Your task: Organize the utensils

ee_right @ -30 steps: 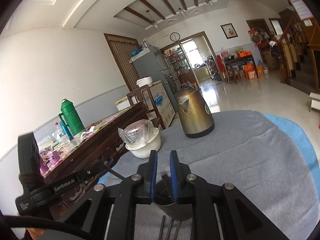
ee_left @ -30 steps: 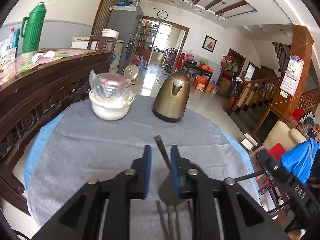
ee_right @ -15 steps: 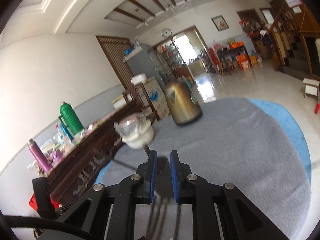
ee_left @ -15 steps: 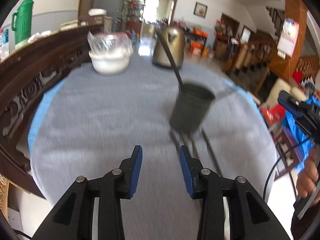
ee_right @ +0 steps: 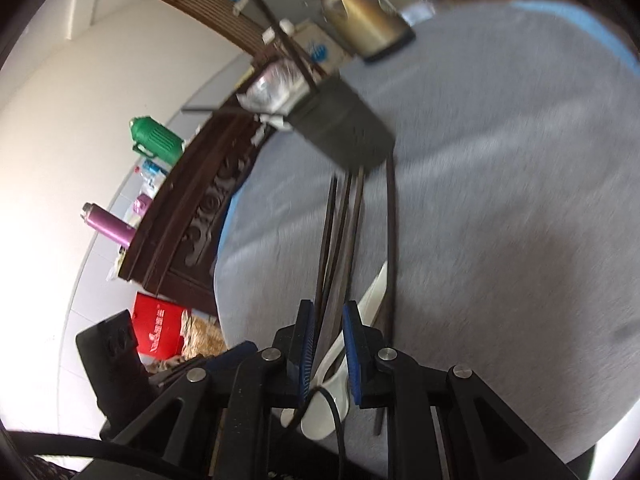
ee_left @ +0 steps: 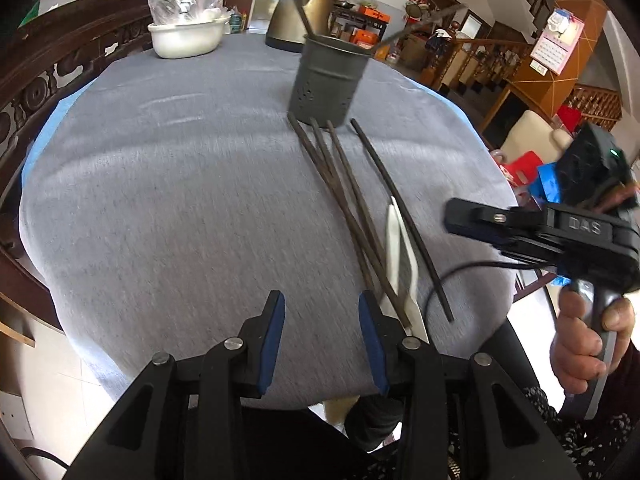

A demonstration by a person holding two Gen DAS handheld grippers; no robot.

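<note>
Left wrist view: my left gripper (ee_left: 322,340) hangs over the near edge of the tabletop (ee_left: 168,184), jaws parted with only grey cloth between the blue pads; they have just been opening, nothing held. Just right of the right pad lie the near ends of three dark chopsticks (ee_left: 344,208), bunched and crossing; a white spoon (ee_left: 394,248) lies against them, and a fourth single chopstick (ee_left: 400,216) lies a little apart on the right. Their far ends reach the foot of the grey utensil holder (ee_left: 328,80), standing upright with two sticks leaning out of it. Beyond: white bowl (ee_left: 186,36) with plastic wrap, brass kettle (ee_left: 300,12).

Right wrist view, blurred: my right gripper (ee_right: 327,354) has its jaws narrowly parted above the chopsticks (ee_right: 340,240) and spoon (ee_right: 340,360); whether the pads touch anything I cannot tell. My right hand (ee_left: 580,344) grips its handle.
</note>
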